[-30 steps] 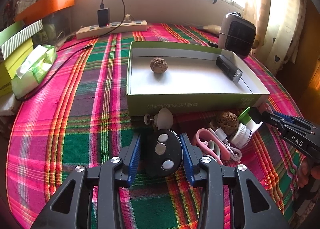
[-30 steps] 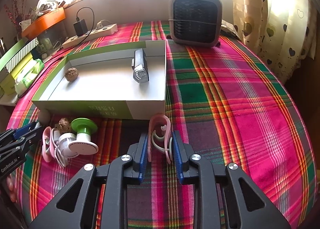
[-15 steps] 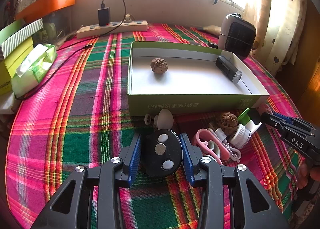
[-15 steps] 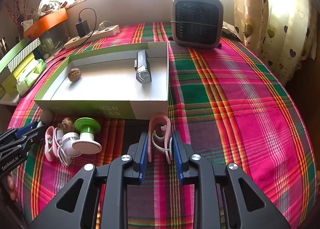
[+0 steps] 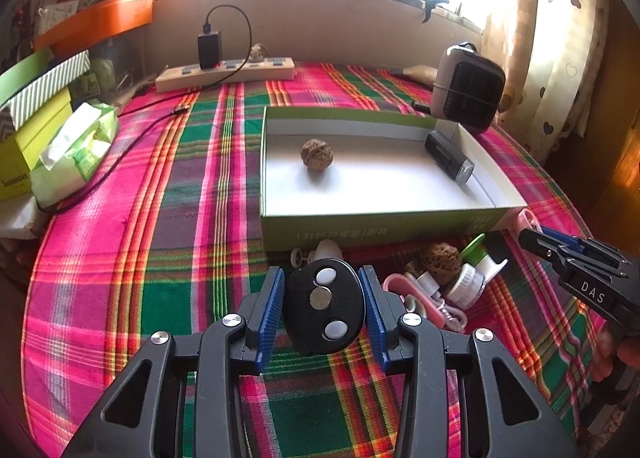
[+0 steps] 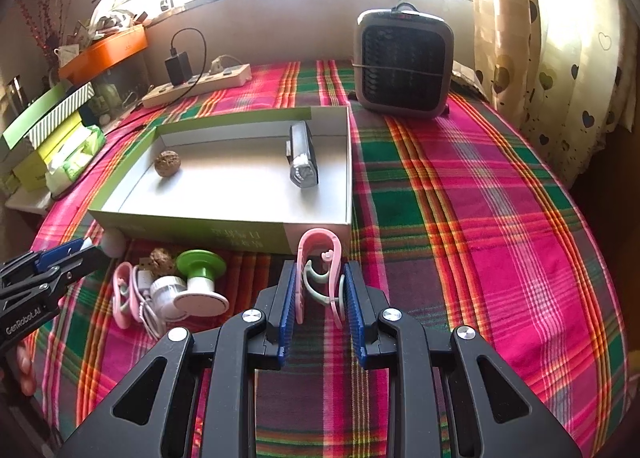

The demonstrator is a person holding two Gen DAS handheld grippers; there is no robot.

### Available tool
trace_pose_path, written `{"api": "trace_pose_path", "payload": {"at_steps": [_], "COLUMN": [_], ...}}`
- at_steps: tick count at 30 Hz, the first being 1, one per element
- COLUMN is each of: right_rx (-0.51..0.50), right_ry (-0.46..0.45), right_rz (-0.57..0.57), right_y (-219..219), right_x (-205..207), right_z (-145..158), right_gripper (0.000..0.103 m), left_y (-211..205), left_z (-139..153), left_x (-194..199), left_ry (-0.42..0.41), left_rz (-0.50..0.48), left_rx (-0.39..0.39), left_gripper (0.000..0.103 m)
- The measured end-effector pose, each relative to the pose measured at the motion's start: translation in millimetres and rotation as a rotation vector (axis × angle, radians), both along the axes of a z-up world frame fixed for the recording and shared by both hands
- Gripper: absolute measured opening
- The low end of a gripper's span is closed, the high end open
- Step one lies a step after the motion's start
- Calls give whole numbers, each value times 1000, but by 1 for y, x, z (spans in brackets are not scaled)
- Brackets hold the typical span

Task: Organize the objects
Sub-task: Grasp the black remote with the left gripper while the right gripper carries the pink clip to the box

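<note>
Left wrist view, left to right: tissue pack [image 5: 74, 146] on the plaid cloth [image 5: 120, 258]; left gripper [image 5: 323, 306] clamped on a black oval remote [image 5: 324, 304], just short of the green tray [image 5: 384, 224]; tray holds a walnut [image 5: 317, 154] and a black light [image 5: 448, 161]. Right wrist view: loose clutter includes a green-capped spool [image 6: 200, 278]; right gripper [image 6: 321, 294] squeezes a pink clip [image 6: 320, 262] near the tray's front corner; heater [image 6: 404, 66] behind.

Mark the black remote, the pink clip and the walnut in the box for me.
black remote [image 5: 324, 308]: left wrist view, on its middle button.
pink clip [image 6: 318, 244]: right wrist view, on its curved top.
walnut [image 5: 317, 154]: left wrist view, centre of the shell.
</note>
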State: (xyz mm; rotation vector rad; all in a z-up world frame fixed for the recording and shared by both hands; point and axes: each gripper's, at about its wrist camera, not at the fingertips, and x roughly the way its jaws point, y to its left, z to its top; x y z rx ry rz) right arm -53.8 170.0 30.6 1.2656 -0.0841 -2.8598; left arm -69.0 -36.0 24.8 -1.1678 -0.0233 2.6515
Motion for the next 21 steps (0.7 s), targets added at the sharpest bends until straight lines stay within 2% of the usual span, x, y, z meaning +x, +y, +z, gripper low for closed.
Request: {"api": "trace_pose_path", "payload": {"at_steps": [21], "right_rx": [5], "right_ry": [38], "right_rz": [104], "right_y": [-24], "right_x": [-31], "right_z": [26], "right_gripper": [25], "left_y": [8], "left_z": [27], "left_x": [-33], "left_ry": [40], "left_rz": [-27], "left_rx": [18], "left_gripper": [36]}}
